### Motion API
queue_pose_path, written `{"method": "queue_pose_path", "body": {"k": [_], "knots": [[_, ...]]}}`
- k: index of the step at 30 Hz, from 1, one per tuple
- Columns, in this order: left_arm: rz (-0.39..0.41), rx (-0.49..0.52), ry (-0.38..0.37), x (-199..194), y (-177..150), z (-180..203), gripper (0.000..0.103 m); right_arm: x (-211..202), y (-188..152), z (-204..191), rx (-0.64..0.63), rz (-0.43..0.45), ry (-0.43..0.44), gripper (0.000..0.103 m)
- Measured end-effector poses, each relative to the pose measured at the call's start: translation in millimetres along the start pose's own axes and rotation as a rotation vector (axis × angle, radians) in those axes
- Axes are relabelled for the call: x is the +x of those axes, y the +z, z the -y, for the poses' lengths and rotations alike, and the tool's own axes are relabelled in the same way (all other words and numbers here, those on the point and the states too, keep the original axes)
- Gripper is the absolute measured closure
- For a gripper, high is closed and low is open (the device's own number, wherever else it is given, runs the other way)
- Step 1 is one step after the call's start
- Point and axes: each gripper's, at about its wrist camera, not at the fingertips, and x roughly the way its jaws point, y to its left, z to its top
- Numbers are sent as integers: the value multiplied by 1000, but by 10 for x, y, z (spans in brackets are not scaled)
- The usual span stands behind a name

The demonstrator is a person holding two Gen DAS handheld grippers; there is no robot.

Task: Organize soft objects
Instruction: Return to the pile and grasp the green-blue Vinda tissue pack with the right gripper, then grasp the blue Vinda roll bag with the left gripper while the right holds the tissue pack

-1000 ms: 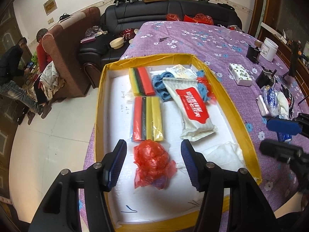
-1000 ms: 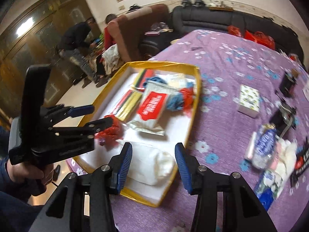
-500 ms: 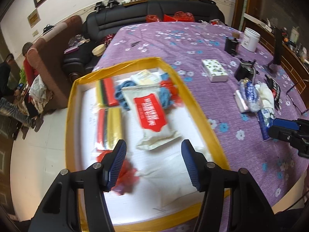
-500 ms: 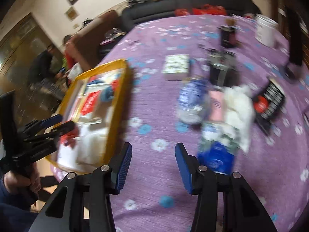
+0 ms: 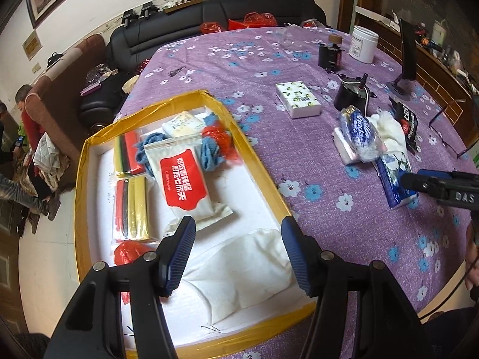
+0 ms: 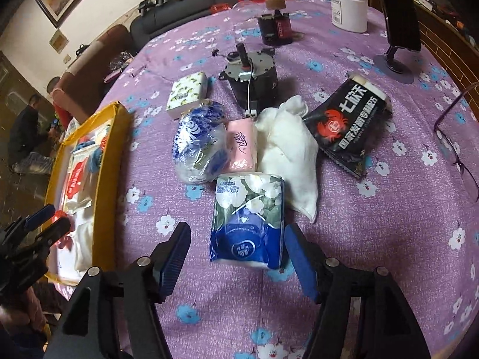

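A yellow-rimmed tray [image 5: 257,164] holds a white cloth [image 5: 248,266], a red-and-white pouch [image 5: 182,182], striped sponge packs [image 5: 130,206], a red plastic bag [image 5: 128,252], blue yarn and a small tissue pack. My left gripper [image 5: 238,254] is open and empty above the white cloth. My right gripper [image 6: 238,257] is open, its fingers either side of the near end of a blue floral tissue pack [image 6: 248,218] on the purple tablecloth. Behind it lie a pink tissue pack [image 6: 242,146], a blue-printed plastic bag [image 6: 199,140], a white cloth bag [image 6: 289,152] and a black snack packet [image 6: 348,119].
A small floral tissue box [image 6: 188,92], a black motor [image 6: 250,77], a dark jar [image 6: 277,28], a white tub [image 6: 348,9], a monitor stand [image 6: 399,62] and glasses [image 6: 452,146] stand farther back and right. Sofas and people are beyond the table's left edge.
My right gripper swung right from the tray to the pile on the tablecloth and now straddles the blue tissue pack. My left gripper shifted right, from over the red bag to over the white cloth.
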Motion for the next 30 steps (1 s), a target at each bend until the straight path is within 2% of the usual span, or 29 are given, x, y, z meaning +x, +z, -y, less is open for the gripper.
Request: {"method": "queue_pose_path", "body": {"k": [6,9,10,11,13,23,30], "knots": [[-6,43,-31,-14,14,81,44,218,61,-45,-14,-53,-62,31],[-6,55,-55,-22,66,135,36,312,65,-17,-12,-65,-76,31],[-5,57,-69,-23,92,161,35,320,54,4,-13,-62,-77,38],[-4,64,-83,-23,128,205,35,305,40,33,-16,-51,-73,47],[-6,76,-100,-9,179,280,34,264,27,75,-27,-39,-73,50],[-66,31,-258,215,649,717,34,-67,-119,491,4,11,-100,51],[-112,13,-274,551,946,1047,30,-196,-225,757,35,8,-107,51]]}}
